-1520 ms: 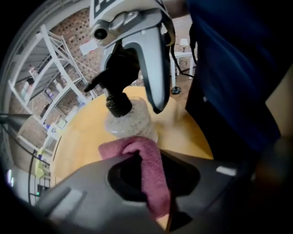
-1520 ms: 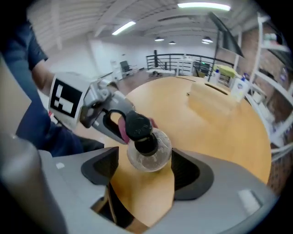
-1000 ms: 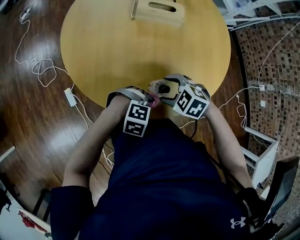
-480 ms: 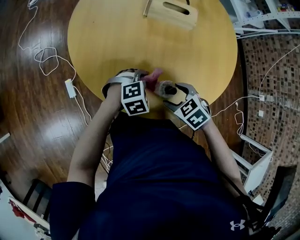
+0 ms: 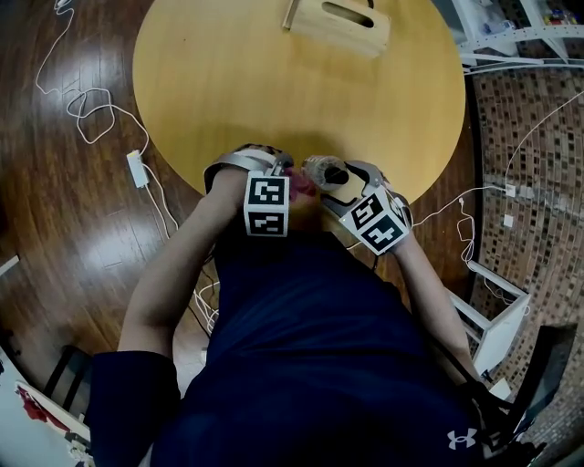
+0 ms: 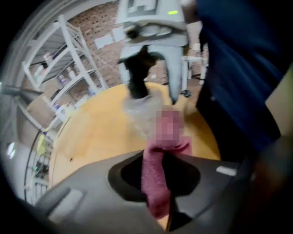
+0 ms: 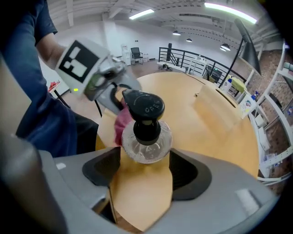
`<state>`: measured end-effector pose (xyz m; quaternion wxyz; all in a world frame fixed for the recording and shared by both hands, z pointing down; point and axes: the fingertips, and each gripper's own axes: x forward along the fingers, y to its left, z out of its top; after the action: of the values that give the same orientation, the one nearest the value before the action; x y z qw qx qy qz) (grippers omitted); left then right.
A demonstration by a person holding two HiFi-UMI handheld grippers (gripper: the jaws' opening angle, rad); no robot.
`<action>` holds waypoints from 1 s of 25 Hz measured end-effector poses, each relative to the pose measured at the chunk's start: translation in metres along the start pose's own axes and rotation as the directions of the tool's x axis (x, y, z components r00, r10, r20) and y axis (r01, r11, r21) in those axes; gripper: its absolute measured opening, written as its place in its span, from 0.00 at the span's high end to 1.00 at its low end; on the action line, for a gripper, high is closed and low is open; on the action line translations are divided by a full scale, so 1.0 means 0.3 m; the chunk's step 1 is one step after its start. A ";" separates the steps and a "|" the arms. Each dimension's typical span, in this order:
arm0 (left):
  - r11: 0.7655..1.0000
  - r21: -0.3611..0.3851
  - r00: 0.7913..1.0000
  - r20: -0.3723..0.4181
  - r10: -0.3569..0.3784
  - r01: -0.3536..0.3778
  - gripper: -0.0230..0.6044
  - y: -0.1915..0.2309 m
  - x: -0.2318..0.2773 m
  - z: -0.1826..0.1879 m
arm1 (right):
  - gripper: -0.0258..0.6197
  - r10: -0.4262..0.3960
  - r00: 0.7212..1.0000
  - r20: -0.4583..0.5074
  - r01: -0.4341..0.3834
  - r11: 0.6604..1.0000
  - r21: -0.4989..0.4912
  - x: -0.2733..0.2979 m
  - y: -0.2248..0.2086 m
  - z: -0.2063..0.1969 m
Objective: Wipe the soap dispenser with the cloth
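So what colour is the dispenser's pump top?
Black pump top; clearest in the right gripper view.

Lab-like industrial hall: strip lights (image 7: 224, 11), railing (image 7: 183, 52), metal shelving (image 6: 72, 45), brick wall (image 6: 98, 20).

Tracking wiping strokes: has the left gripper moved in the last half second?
Yes: the left gripper drew back toward the person, away from the wooden box.

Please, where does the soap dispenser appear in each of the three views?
Head view: soap dispenser at centre, at the near edge of the round wooden table.
Left gripper view: upper centre, beyond the pink cloth.
Right gripper view: centre, seen from above.
Shared landmark: the round wooden table.
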<state>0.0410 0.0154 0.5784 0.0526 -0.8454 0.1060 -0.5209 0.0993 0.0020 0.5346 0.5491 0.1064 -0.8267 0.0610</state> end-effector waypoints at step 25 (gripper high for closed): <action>0.999 -0.006 0.995 0.081 -0.052 0.053 0.83 -0.009 0.036 0.100 | 0.43 -0.103 0.994 0.043 0.108 0.988 -0.114 0.000 -0.033 0.018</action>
<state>0.0726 0.0149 0.5748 0.0398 -0.8684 0.0836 -0.4871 0.0969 -0.0086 0.5324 0.5416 0.1190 -0.8320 -0.0183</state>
